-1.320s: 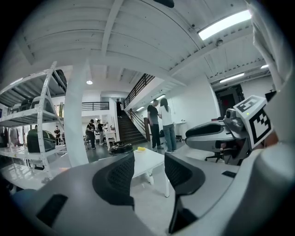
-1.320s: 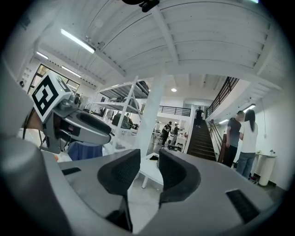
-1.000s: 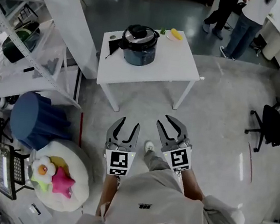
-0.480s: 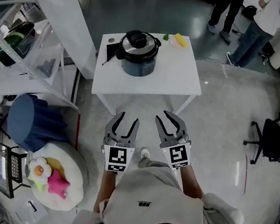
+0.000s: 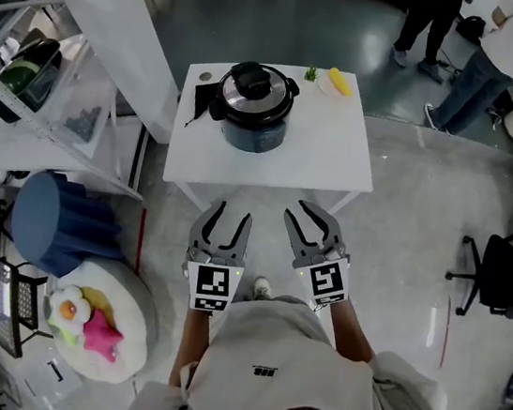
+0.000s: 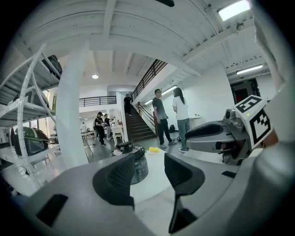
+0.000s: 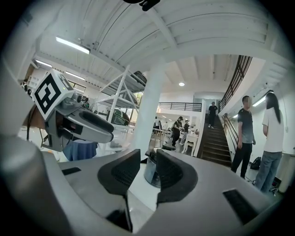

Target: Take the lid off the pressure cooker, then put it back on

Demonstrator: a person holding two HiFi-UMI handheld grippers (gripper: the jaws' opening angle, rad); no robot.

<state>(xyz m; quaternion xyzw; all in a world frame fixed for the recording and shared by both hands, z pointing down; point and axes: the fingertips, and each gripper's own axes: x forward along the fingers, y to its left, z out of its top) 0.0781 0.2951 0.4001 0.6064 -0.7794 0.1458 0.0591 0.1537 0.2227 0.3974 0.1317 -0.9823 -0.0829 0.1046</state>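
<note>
**Head view.** You have one pressure cooker [image 5: 254,106] on one white rectangular worktop [image 5: 321,152], towards its far left corner. Its one lid [image 5: 251,88] is seated on it: a bright metal disc with a black knob and black handles, over a dark round body. One yellow item [image 5: 337,81] and one small green item [image 5: 311,72] lie at the far edge. You hold two hand-held grippers. The left hand-held gripper [image 5: 233,213] and the right hand-held gripper [image 5: 299,213] are both short of the near edge, and neither touches anything. Compared with a second ago, the worktop sits lower in the frame and closer to your jaw tips.

**Left gripper view.** The ribbed black pads stand apart with nothing between them, though they have just drawn in slightly. The cooker [image 6: 140,168] shows well beyond the gap.

**Right gripper view.** The jaws are apart with a narrower gap, and they are empty. The cooker [image 7: 151,174] is seen in the distance past them.
</note>
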